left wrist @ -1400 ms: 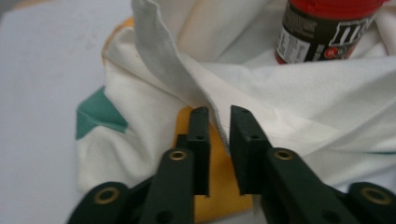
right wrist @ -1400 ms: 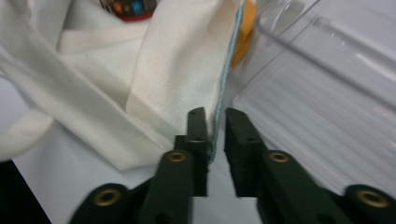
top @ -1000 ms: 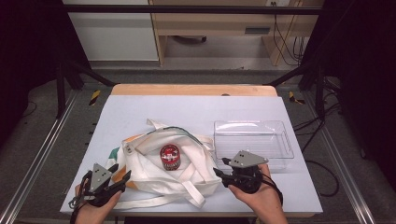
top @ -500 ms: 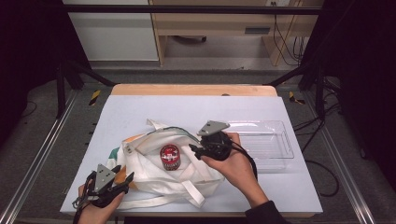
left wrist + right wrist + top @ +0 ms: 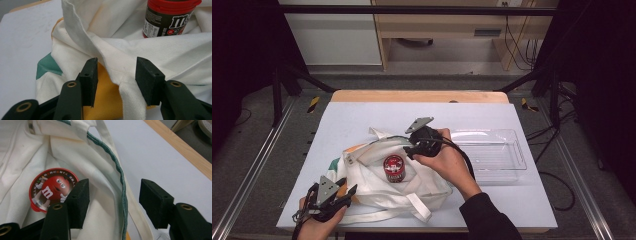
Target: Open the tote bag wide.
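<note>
The left gripper's point(image 5: 116, 82) fingers point(image 5: 90, 80) stand apart and have just been closing, with the white strap point(image 5: 132, 100) and hem of the tote bag point(image 5: 387, 185) between them, not yet pinched. The right gripper's point(image 5: 113, 205) fingers point(image 5: 78, 202) are also apart, astride the bag's green-trimmed edge point(image 5: 120, 182) without pressing it. The red-lidded candy jar point(image 5: 394, 168) stands upright on the bag, just beside the right gripper. A clear plastic tray point(image 5: 517, 150) rests on the surface point(image 5: 362, 115) nearby.
</note>
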